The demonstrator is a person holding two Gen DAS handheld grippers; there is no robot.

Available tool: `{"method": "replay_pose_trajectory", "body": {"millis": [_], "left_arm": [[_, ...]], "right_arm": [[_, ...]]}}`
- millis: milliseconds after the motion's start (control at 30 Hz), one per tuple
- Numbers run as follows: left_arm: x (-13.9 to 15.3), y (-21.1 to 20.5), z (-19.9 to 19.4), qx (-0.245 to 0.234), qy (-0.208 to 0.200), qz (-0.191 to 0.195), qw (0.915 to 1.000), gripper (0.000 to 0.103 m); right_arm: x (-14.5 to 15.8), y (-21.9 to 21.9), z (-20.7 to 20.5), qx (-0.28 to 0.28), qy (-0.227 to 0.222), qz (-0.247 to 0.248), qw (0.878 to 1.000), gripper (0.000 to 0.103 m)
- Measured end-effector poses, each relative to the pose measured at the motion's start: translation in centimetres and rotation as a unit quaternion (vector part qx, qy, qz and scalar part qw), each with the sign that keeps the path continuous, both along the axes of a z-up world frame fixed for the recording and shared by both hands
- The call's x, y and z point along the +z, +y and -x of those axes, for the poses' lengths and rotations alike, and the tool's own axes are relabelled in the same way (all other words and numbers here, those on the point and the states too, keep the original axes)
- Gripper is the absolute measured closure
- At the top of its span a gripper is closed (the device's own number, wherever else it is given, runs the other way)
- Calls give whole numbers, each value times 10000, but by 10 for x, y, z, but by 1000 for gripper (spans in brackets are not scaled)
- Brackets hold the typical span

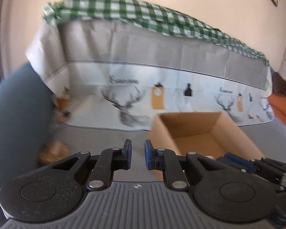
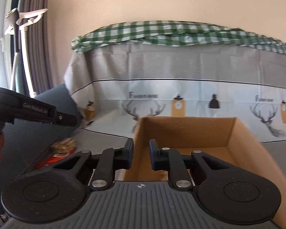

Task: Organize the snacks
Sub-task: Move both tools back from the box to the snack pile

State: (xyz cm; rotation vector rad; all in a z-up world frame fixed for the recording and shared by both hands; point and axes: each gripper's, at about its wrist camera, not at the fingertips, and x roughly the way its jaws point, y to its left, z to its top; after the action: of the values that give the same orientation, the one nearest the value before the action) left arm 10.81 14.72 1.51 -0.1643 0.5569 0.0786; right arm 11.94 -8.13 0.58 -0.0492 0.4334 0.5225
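Note:
An open brown cardboard box stands on the grey seat in front of me. My left gripper hovers just left of the box's near corner, its blue pads close together with nothing between them. My right gripper sits over the box's near left wall, also shut and holding nothing. One of its blue fingers shows low at the box's near edge in the left wrist view. A blurred brownish snack packet lies on the seat left of the box, with a red packet beside it.
Behind the box, a deer-print cloth drapes the backrest, with a green checked cloth on top. A dark blue armrest rises at the left and an orange cushion lies at the right. The left gripper's black body crosses the left side.

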Motion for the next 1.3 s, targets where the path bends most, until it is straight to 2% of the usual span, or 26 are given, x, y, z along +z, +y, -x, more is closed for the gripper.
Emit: {"method": "replay_pose_trajectory", "body": {"millis": [67, 100, 133, 200, 300, 433, 567, 700, 733, 767, 833, 900, 967, 1300], "left_arm": [[-9, 20, 12, 223, -105, 117, 9996, 88], [-20, 28, 15, 352, -9, 111, 9993, 87], [-27, 36, 11, 574, 377, 27, 9976, 87], [-27, 57, 18, 960, 308, 130, 9948, 87], [-32, 81, 26, 1293, 244, 281, 9909, 87], [-49, 96, 23, 1534, 433, 228, 9870, 87], [-49, 101, 20, 1681, 258, 120, 9854, 87], [-53, 108, 16, 1828, 257, 243, 9825, 87], [-53, 110, 16, 1854, 238, 251, 9821, 87], [-53, 112, 15, 1865, 226, 263, 9818, 87], [-53, 115, 14, 1879, 225, 296, 9815, 87], [-54, 119, 15, 1897, 213, 332, 9810, 87], [-55, 122, 14, 1911, 205, 367, 9807, 87], [-57, 124, 11, 1849, 216, 431, 9816, 87]], "right_arm": [[-2, 15, 5, 138, 82, -87, 9998, 85], [-4, 23, 7, 215, 125, -86, 9997, 85], [-6, 32, 10, 298, 161, -69, 9994, 85], [-10, 49, 15, 486, 201, -19, 9986, 85], [-18, 74, 21, 737, 258, 91, 9969, 85], [-30, 101, 23, 949, 471, 154, 9943, 85], [-46, 127, 20, 1099, 771, 250, 9906, 85], [-65, 153, 12, 1211, 1074, 380, 9861, 82], [-70, 159, 10, 1206, 1123, 430, 9854, 74], [-77, 167, 8, 1157, 1154, 506, 9853, 57], [-88, 179, 4, 1042, 1218, 612, 9852, 40], [-97, 189, -4, 1005, 1353, 604, 9838, 36], [-106, 198, -10, 990, 1460, 562, 9827, 27], [-138, 237, -36, 1026, 1637, 724, 9785, 21]]}}
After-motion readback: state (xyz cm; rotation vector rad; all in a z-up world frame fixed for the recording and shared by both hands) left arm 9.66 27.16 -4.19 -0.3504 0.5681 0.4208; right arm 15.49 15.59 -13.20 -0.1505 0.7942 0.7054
